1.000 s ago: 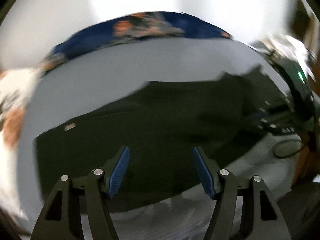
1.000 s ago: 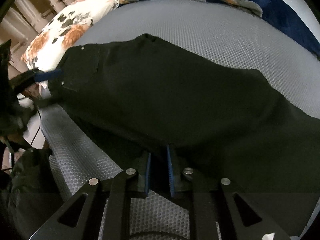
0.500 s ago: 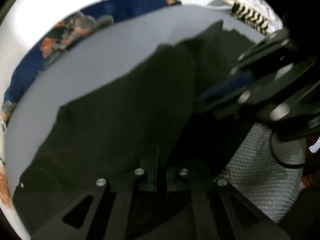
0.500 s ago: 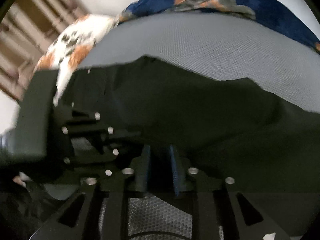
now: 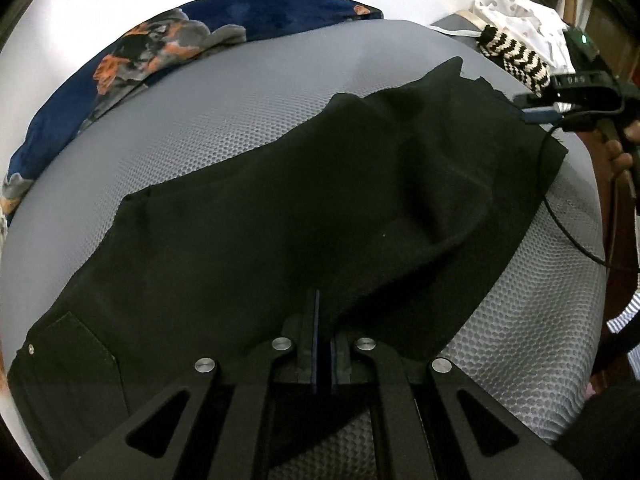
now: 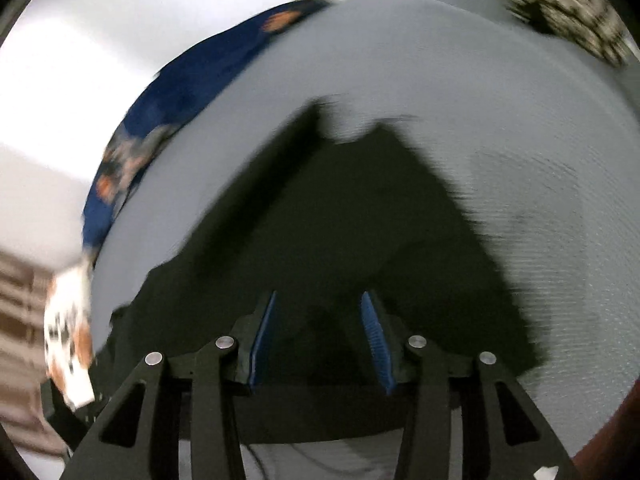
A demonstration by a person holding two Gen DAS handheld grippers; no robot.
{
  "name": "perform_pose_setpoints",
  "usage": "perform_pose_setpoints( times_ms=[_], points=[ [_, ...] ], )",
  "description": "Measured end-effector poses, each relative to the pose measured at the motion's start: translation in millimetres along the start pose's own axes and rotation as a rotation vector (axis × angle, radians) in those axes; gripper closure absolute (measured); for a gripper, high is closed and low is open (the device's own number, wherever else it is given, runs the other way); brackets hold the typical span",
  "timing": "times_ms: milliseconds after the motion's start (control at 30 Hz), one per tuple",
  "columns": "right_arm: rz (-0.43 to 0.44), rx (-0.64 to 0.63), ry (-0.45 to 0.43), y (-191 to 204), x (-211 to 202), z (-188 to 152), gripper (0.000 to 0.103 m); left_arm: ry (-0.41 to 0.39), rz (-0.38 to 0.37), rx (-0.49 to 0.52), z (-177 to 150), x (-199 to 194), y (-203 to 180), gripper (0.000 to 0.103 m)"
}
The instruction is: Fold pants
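Black pants [image 5: 280, 216] lie across a grey mesh mattress [image 5: 248, 104], waist and back pocket at the lower left, legs running to the upper right. My left gripper [image 5: 323, 332] is shut on the near edge of the pants, which rise in a fold from its tips. My right gripper [image 6: 318, 340] is open and empty above the leg end of the pants [image 6: 340, 220]; that view is blurred. The right gripper also shows in the left wrist view [image 5: 544, 114] over the far leg end.
A blue floral blanket [image 5: 160, 44] lies along the far edge of the mattress. A black-and-white striped item [image 5: 516, 56] and white cloth [image 5: 524, 16] sit at the far right corner. A cable [image 5: 568, 232] hangs by the right edge. A floral pillow [image 6: 68, 332] lies left.
The left gripper shut on the near pants edge and holds it. The right gripper let go, opened, and moved away to the leg end of the pants.
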State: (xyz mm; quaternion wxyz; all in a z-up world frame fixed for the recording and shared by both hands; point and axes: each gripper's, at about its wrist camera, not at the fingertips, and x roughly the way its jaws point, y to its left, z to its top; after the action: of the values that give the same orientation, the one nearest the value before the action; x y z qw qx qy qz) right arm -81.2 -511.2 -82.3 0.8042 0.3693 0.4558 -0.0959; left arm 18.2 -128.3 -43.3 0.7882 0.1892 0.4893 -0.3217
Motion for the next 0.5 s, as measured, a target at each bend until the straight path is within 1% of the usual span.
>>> perform_pose_setpoints(
  times_ms=[100,167,233,300,333,367,400,467,500],
  points=[
    [0.015,0.053,-0.003,-21.8,7.4,7.5,0.062,0.003,0.002,-0.001,0.9,-0.2,0.1,0.099],
    [0.034,0.068,-0.020,-23.7,10.8,13.5,0.066,0.006,0.003,0.000,0.9,-0.2,-0.7,0.099],
    [0.035,0.072,-0.033,-21.9,15.5,22.6,0.070,0.008,0.007,0.002,1.4,0.0,-1.0,0.099],
    [0.029,0.081,-0.046,-23.5,21.4,29.9,0.080,0.011,0.012,0.006,1.6,0.1,-2.2,0.099],
    [0.025,0.086,-0.042,-24.2,24.0,33.3,0.091,0.012,0.013,0.005,1.8,0.8,-2.1,0.099],
    [0.025,0.086,-0.037,-24.5,26.2,36.1,0.095,0.014,0.014,0.003,1.8,1.1,-2.2,0.099],
    [0.028,0.077,-0.044,-23.2,24.5,37.3,0.098,0.015,0.015,0.003,1.6,1.2,-2.2,0.099],
    [0.019,0.033,-0.086,-19.2,11.7,35.9,0.100,0.015,0.017,0.004,1.7,1.2,-2.7,0.099],
    [0.012,-0.005,-0.133,-12.1,-4.6,32.6,0.100,0.014,0.017,0.004,1.6,1.3,-2.8,0.099]
  ],
)
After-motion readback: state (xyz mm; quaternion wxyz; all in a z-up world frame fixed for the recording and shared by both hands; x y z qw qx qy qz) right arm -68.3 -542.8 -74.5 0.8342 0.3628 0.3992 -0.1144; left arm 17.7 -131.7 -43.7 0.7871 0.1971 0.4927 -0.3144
